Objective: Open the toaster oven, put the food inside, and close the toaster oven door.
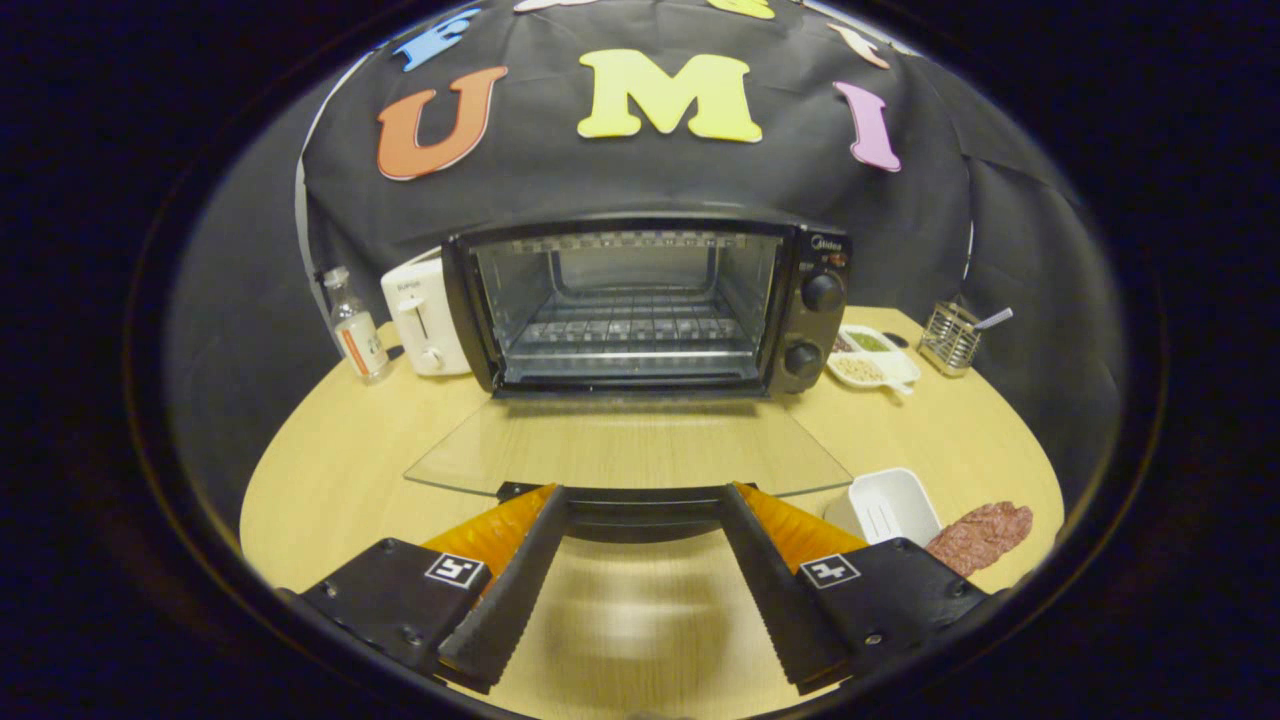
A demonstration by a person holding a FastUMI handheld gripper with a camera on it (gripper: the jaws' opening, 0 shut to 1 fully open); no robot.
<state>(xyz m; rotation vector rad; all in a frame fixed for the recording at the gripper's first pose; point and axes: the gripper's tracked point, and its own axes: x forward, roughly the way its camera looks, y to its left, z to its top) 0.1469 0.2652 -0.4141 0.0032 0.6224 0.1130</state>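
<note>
Gripper (640, 500) nearest the camera: its two fingers (515, 570) are spread wide with nothing between them but bare table (330, 470); whether the tips touch the door handle is hard to tell. Just ahead of the tips, at 12 o'clock, the dark handle (640, 512) of the toaster oven door (630, 445) sits across the gap; the glass door lies folded down flat over the table. Beyond it, still at 12 o'clock, the toaster oven (650, 305) stands open, wire rack (630, 335) inside, two knobs (820, 292) on its right panel. Piece of reddish meat (982, 535) lies on the table at 3 o'clock of the right finger, just beside a white dish (890, 505). At 10 o'clock, left of the oven: white toaster (420, 315) and a small bottle (357, 325). At 2 o'clock: divided plate (872, 355) with small foods, and a wire holder (950, 338) with a utensil in it.
</note>
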